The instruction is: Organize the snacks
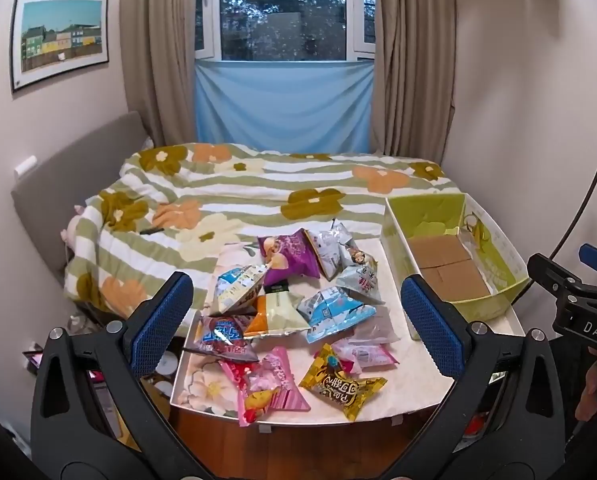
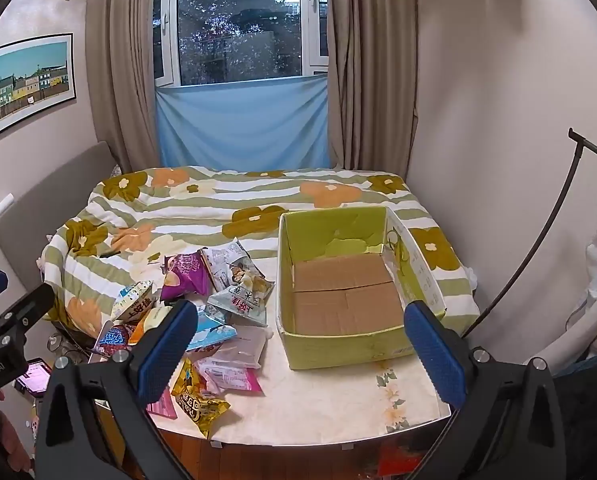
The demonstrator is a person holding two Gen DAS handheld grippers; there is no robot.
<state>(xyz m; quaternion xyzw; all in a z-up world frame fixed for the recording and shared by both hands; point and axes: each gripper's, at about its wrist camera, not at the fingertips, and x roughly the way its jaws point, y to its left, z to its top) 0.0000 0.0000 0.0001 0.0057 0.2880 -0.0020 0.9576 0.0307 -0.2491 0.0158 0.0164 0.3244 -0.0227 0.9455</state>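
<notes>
Glossy white floral-print tabletop (image 2: 338, 400) sitting before a quilted bed, crinkly foil snack packets (image 1: 290, 308) lying heaped left of the empty rectangular green cardboard box (image 2: 338, 344), left gripper (image 1: 294, 316) and right gripper (image 2: 298, 344) both hovering wide apart, holding nothing.

You have one green box (image 2: 338, 336), open-topped. Snack packets (image 1: 294, 312) in the pile: about twelve, overlapping. Purple packet (image 1: 288, 258): one.

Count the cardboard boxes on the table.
1. The green cardboard box sits open and empty on the right side of the white table, beside the pile of snack packets. No other box shows.
</notes>
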